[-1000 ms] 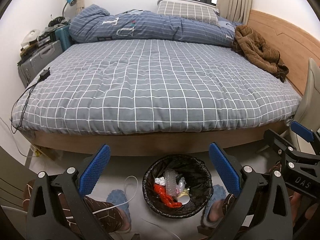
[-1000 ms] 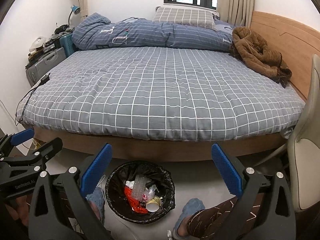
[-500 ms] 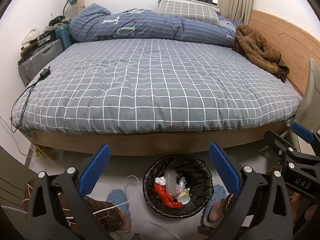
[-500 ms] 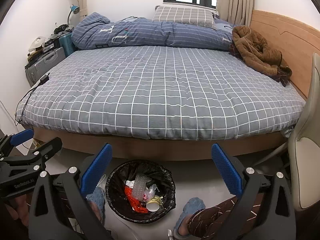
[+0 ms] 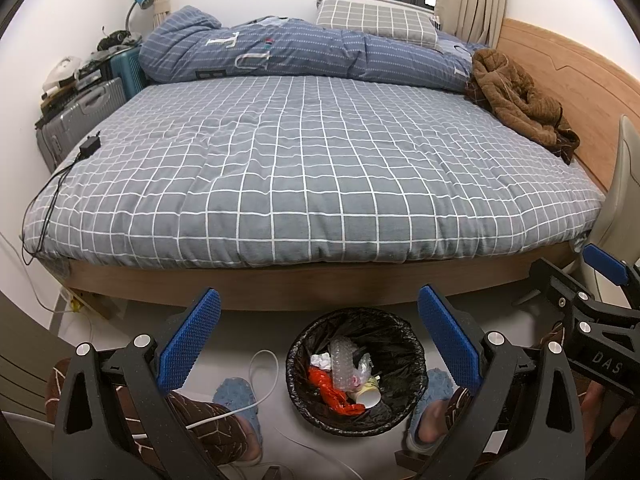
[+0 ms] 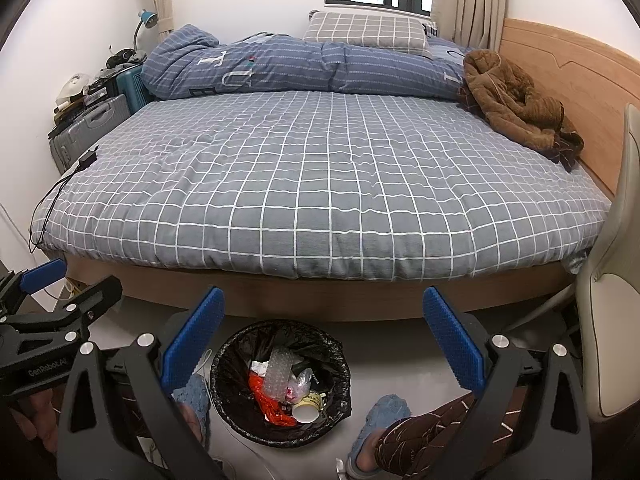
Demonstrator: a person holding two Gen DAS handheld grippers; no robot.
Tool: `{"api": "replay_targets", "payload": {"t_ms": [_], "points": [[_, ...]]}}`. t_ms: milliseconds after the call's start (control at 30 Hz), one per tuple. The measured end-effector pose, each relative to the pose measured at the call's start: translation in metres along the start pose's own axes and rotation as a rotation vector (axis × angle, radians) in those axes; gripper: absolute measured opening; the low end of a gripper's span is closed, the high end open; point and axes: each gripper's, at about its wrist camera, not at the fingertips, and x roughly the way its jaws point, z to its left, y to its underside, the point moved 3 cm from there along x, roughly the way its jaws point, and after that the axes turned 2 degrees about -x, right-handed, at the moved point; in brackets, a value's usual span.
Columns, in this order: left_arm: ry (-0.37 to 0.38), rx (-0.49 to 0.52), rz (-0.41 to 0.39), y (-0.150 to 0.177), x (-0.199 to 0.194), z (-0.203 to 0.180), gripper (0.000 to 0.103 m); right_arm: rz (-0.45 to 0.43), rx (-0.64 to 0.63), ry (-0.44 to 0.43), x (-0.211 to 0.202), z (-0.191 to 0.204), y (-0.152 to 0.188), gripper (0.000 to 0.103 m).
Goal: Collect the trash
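1. The left gripper (image 5: 318, 340) is held wide open, and its blue pads (image 5: 188, 344) grip nothing.
2. The right gripper (image 6: 323, 340) is also spread wide and is empty.
3. Below both grippers the trash bin (image 5: 404, 332) with a black liner stands on the pale floor, just in front of the bed (image 5: 312, 168).
4. Inside the bin lie a red wrapper (image 5: 330, 390), a clear crushed bottle (image 5: 343, 362), a paper cup (image 5: 370, 396) and white paper.
5. The feet of the person, in blue slippers (image 5: 236, 394), stand on both sides of the bin.
6. A brown coat (image 5: 516, 100) lies on the bed near the headboard.
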Motion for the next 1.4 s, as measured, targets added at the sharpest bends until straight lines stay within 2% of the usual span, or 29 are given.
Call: {"api": "replay_targets", "payload": {"t_ms": [267,400,700,1400], "points": [[-0.038,0.012,0.001,0.0016,0.004,-0.0022,0.097,-0.001,0.0,0.0,0.0003,0.0003,0.0002,0.095],[-0.021,0.003,0.01,0.0021,0.0041,-0.0009,0.097,0.0,0.001,-0.001,0.0005,0.0004,0.0002,0.095],[-0.043,0.013,0.008,0.0029,0.0031,-0.001,0.097,0.001,0.0,0.0,0.0011,-0.0002,0.0002,0.095],[-0.035,0.017,0.017,0.0046,0.0046,-0.0011,0.097,0.003,0.0,-0.001,0.003,0.0021,0.0027,0.095]]}}
